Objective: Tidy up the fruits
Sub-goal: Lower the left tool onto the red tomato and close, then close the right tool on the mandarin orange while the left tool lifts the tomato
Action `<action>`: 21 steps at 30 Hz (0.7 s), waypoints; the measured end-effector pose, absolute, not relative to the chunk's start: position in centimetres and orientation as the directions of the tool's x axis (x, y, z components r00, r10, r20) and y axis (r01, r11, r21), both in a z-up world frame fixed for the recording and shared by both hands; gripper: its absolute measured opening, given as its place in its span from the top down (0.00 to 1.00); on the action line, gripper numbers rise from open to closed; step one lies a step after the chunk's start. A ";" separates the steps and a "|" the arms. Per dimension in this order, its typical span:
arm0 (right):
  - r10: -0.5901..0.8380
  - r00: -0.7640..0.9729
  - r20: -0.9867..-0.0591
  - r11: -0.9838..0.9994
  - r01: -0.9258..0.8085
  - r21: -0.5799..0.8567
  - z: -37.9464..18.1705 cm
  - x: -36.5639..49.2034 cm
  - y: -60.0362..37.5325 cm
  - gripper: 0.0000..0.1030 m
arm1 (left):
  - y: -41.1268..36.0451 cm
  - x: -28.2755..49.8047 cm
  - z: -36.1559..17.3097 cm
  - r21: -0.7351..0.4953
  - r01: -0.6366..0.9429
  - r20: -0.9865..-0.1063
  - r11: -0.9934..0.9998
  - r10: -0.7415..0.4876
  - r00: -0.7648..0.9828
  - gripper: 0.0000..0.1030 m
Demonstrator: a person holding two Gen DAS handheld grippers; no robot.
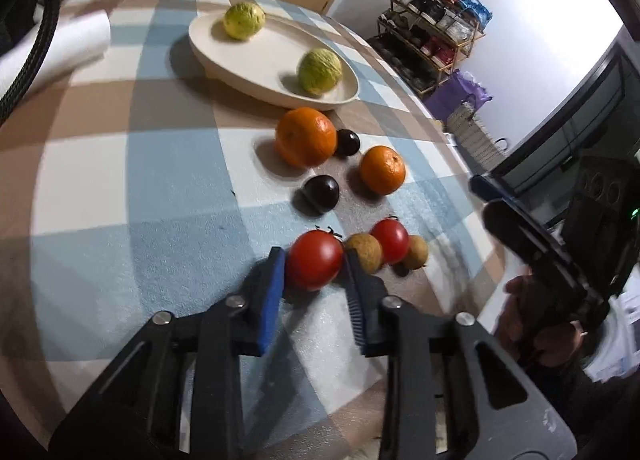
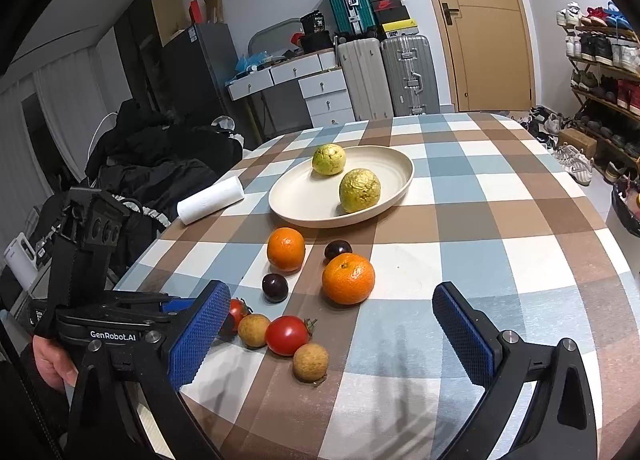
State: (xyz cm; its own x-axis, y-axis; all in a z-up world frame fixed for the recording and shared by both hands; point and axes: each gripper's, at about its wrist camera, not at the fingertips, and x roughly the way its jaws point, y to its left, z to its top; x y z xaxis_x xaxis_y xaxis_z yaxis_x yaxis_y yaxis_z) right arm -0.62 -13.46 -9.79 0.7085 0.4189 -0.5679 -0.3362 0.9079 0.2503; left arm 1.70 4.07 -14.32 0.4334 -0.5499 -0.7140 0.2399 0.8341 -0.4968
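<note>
A cream oval plate [image 1: 256, 71] [image 2: 304, 199] holds two green guavas [image 1: 320, 71] [image 2: 359, 189]. On the checked cloth lie two oranges [image 1: 306, 136] [image 2: 348, 278], two dark plums [image 1: 321, 189] [image 2: 275, 287], two tomatoes and two brown longans [image 1: 365, 252] [image 2: 310, 360]. My left gripper [image 1: 314, 268] has its blue pads on both sides of the nearer tomato [image 1: 314, 264], touching it on the table. My right gripper [image 2: 328, 324] is open and empty, above the cloth near the second tomato [image 2: 286, 334].
A white paper roll [image 2: 210, 199] lies at the table's left edge. The right gripper shows in the left wrist view [image 1: 540, 244] at the table's right side. A shoe rack [image 2: 600, 71], suitcases and a door stand beyond the table.
</note>
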 end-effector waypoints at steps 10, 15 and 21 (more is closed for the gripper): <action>0.425 0.694 -0.581 0.905 -0.332 0.266 -10.3 0.0 -13.7 0.00 | 5.0 1.2 -12.9 -0.494 0.241 -0.681 0.835 -0.545 0.489 0.75; 0.429 0.671 -0.605 0.903 -0.316 0.290 -10.4 1.9 -13.8 0.00 | 6.3 1.5 -11.5 -0.505 0.235 -0.654 0.831 -0.545 0.524 0.75; 0.449 0.641 -0.623 0.894 -0.312 0.323 -11.1 4.1 -13.4 0.01 | 7.4 2.1 -9.9 -0.504 0.239 -0.635 0.830 -0.543 0.550 0.75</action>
State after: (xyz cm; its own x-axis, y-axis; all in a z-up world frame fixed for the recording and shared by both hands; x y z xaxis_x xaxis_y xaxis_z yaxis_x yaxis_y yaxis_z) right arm 4.07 -13.36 -11.13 0.6408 0.4488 -0.6228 -0.3117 0.8935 0.3233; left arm 2.14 7.43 -9.93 0.5495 -0.5433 -0.6347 0.2386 0.8301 -0.5040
